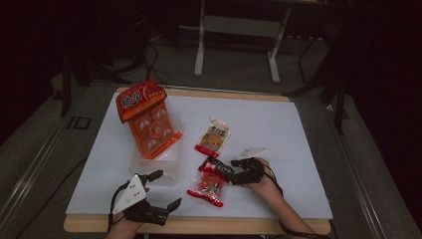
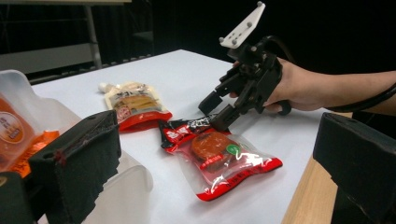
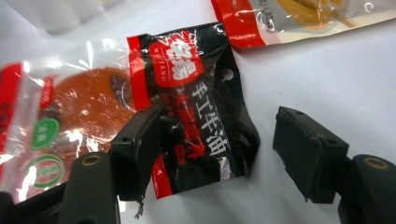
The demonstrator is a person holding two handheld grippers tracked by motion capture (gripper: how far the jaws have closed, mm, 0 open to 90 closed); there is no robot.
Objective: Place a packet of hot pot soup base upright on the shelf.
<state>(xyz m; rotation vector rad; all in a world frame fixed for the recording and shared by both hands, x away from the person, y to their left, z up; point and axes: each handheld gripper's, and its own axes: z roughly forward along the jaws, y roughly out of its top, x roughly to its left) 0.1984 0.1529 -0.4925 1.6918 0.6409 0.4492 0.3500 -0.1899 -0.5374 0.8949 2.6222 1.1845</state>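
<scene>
Dim room, white tabletop [image 1: 278, 129]. Right tool [image 3: 217, 154], unclenched, straddled black end of red-and-clear plastic snack packet [image 3: 140, 102], lying flat, prob. lining up a grab. Left tool [image 1: 159, 191] released, idle nearby.

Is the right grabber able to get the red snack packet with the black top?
Probably yes. The right gripper has its open jaws around the black end of the red snack packet, one jaw over it and one on bare table. Nothing lies between.

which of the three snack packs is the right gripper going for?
The clear red-edged pack with the black header, nearest the person. The right gripper straddles that header, jaws open. The spouted pouch and orange pack lie farther back.
</scene>
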